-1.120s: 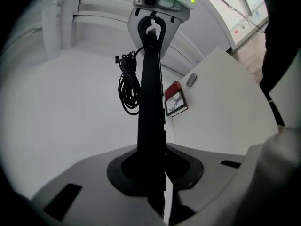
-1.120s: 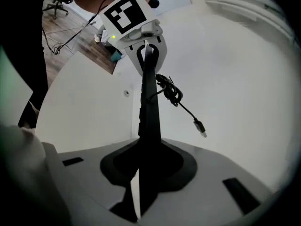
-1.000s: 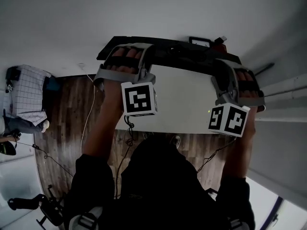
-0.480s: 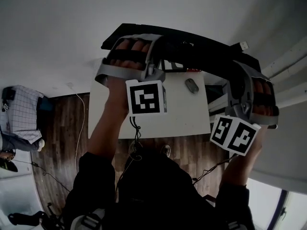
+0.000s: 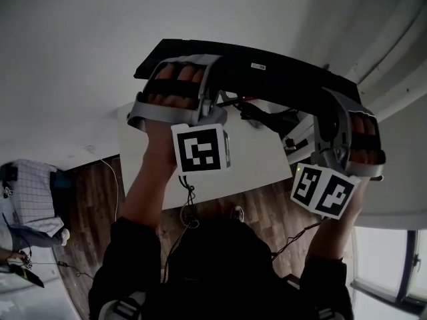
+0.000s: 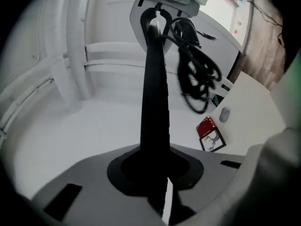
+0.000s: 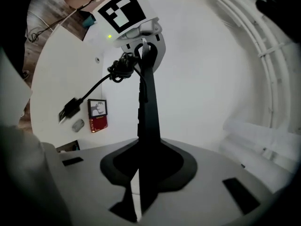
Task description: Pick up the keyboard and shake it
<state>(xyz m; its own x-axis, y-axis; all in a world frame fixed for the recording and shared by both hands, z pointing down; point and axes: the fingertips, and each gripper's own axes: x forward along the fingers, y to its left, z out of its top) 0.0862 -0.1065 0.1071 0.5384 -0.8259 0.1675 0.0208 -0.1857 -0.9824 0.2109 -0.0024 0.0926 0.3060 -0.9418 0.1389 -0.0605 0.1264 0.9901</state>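
Observation:
A long black keyboard (image 5: 267, 69) hangs in the air above the white table (image 5: 257, 162), its underside toward me. My left gripper (image 5: 212, 80) is shut on its left end and my right gripper (image 5: 321, 102) on its right end. In the left gripper view the keyboard (image 6: 155, 93) runs edge-on from my jaws (image 6: 157, 175) to the right gripper (image 6: 162, 1) at the far end. The right gripper view mirrors this: the keyboard (image 7: 148, 102) leaves my jaws (image 7: 143, 171) toward the left gripper (image 7: 136, 25). Its black cable (image 6: 197, 79) dangles in a tangle, plug (image 7: 70, 108) loose.
On the table lie a small red box (image 6: 209, 133) and a little grey oval object (image 6: 224, 114). White wall and white pipes (image 7: 263, 55) stand close behind the keyboard. Wood floor (image 5: 93, 192) with cables lies below, and checked cloth (image 5: 30, 192) at far left.
Both grippers have carried the keyboard upward, away from the table, mostly in the first half second. The cable now hangs free under it, and the table looks smaller and lower.

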